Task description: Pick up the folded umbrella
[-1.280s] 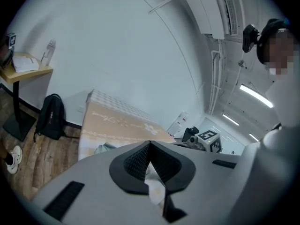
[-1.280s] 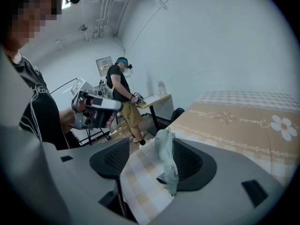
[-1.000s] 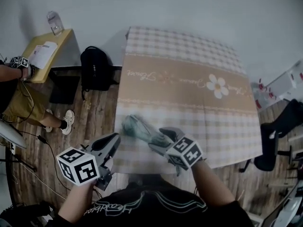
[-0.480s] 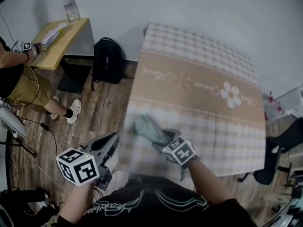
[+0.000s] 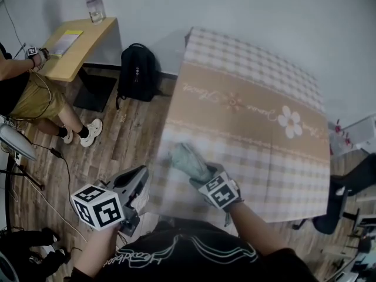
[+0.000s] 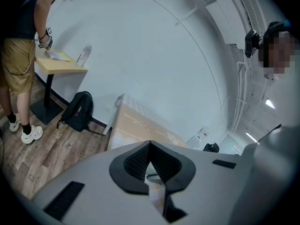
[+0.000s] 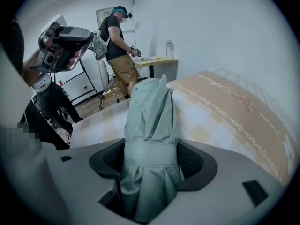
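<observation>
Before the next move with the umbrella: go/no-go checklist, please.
1. Right gripper jaws shut around the folded umbrella: ok.
2. Strap wrapped, canopy bundled: ok.
3. Umbrella lifted clear of the table: cannot tell.
4. Left gripper jaws together, nothing held, off the table's left edge: ok.
5. Other person well away from the table, at the side desk: ok.

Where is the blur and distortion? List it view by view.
Head view: the tablecloth near its front edge and the umbrella look soft. Left gripper view: strong fisheye bending, dark corners. Right gripper view: umbrella sharp, dark fisheye rim.
</observation>
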`<state>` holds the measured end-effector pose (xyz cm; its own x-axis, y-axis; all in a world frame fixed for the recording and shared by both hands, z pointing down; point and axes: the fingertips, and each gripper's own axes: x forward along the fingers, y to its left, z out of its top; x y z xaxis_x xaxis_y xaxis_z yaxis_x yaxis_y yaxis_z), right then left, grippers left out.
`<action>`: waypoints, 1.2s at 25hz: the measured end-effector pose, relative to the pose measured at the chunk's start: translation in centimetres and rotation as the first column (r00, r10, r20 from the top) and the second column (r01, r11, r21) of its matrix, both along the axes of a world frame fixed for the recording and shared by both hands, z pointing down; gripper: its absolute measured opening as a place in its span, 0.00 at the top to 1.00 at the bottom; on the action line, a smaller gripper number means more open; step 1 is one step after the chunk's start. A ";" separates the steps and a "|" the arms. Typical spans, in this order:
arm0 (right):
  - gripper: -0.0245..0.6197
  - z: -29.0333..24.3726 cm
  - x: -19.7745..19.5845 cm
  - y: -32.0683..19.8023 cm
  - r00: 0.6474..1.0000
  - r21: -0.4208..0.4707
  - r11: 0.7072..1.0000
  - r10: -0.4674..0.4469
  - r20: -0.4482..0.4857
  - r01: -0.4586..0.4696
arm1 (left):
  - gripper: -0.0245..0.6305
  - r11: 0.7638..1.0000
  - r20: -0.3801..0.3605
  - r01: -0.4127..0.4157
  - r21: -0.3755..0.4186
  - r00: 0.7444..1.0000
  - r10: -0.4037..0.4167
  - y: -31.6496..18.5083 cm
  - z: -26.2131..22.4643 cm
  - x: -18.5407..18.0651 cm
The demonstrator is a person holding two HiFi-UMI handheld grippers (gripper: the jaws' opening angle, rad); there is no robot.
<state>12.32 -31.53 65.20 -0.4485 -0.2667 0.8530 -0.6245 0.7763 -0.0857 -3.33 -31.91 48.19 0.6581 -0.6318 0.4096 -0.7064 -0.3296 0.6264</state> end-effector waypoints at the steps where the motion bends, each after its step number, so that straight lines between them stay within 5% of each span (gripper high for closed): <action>1: 0.50 0.0 -0.1 -0.1 1.000 0.000 1.000 0.000 -0.002 0.000 | 0.97 1.000 -0.007 -0.003 -0.004 1.000 0.003 0.0 0.1 0.1; 24: 0.55 -0.6 0.6 -0.8 0.991 -0.021 0.991 0.133 -0.010 -0.133 | 0.97 0.998 -0.033 -0.031 0.052 0.999 0.032 2.6 -3.1 -0.9; 30: 0.55 -2.9 0.3 -1.4 0.971 0.001 0.973 0.228 0.077 -0.229 | 0.97 0.998 -0.039 -0.027 0.061 0.999 0.029 3.7 -3.4 -2.1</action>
